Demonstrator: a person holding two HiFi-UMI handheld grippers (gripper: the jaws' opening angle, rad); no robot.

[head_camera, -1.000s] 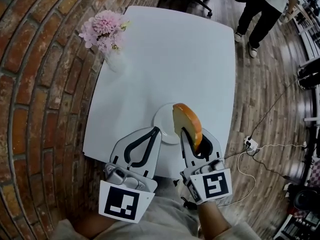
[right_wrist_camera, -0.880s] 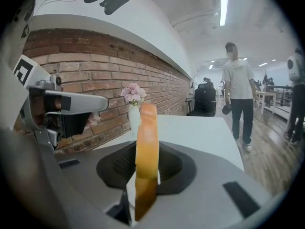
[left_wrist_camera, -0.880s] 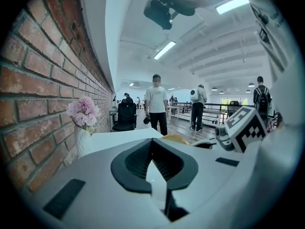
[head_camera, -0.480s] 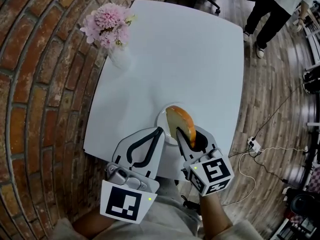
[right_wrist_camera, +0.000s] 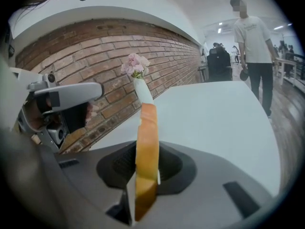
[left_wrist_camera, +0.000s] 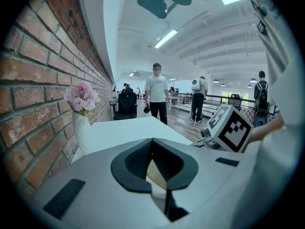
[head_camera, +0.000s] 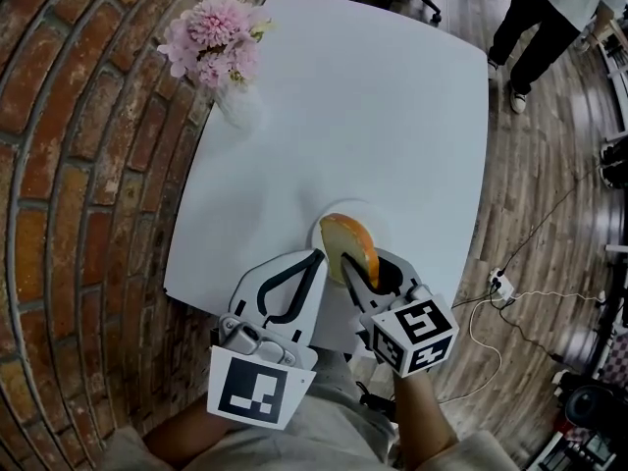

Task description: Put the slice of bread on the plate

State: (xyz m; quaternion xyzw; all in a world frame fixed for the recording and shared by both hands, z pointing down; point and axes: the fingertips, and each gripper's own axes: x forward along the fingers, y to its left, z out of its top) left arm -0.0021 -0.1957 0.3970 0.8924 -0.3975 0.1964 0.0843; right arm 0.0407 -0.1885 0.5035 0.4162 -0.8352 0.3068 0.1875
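Observation:
A slice of bread (head_camera: 346,244) with a golden crust stands on edge between the jaws of my right gripper (head_camera: 357,269), which is shut on it. It hangs low over the white plate (head_camera: 379,222) near the front edge of the white table (head_camera: 343,116). In the right gripper view the bread (right_wrist_camera: 147,147) rises edge-on from the right gripper (right_wrist_camera: 145,174) and hides the plate. My left gripper (head_camera: 313,261) lies just left of the plate, shut with nothing in it. In its own view the left gripper (left_wrist_camera: 153,147) shows its tips meeting.
A white vase of pink flowers (head_camera: 217,53) stands at the table's far left corner, close to the brick wall (head_camera: 69,165). A person (head_camera: 538,16) stands on the wooden floor beyond the table. A cable and power strip (head_camera: 497,284) lie on the floor at the right.
Both grippers have sunk. The right one has tipped downward and brought the bread from well above the plate to close over it. The left gripper stays shut beside it.

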